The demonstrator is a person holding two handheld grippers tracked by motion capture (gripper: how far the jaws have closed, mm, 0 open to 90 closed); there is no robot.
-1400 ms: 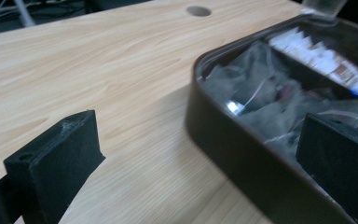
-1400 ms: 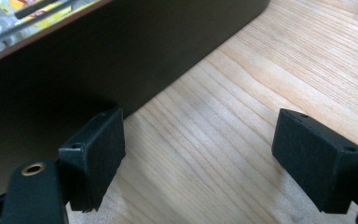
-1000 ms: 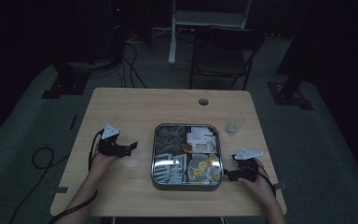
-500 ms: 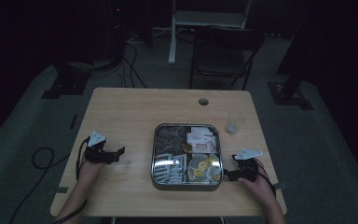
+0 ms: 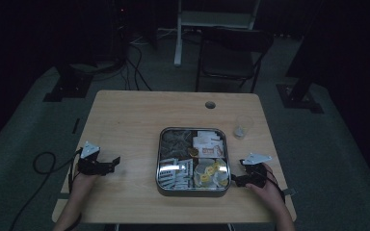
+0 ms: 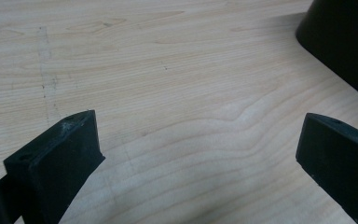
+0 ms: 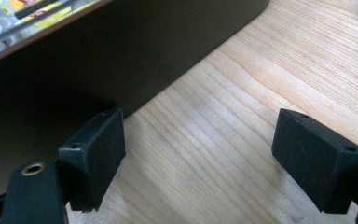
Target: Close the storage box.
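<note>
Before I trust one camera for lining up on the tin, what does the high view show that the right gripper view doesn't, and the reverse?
High view alone: the whole square tin with its packets, the clear plastic cup behind it, the left gripper open on bare wood, and the right gripper beside the tin's near right corner.

Right gripper view alone: how the jaws stand, wide apart with nothing between them, the left one close against the tin's dark side wall.

Both: the tin, the wooden table, and the right gripper.

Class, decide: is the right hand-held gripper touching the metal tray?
Cannot tell. In the right gripper view, the right hand-held gripper is open over bare wood, one jaw close against the metal tray; no gap or contact shows plainly.
</note>
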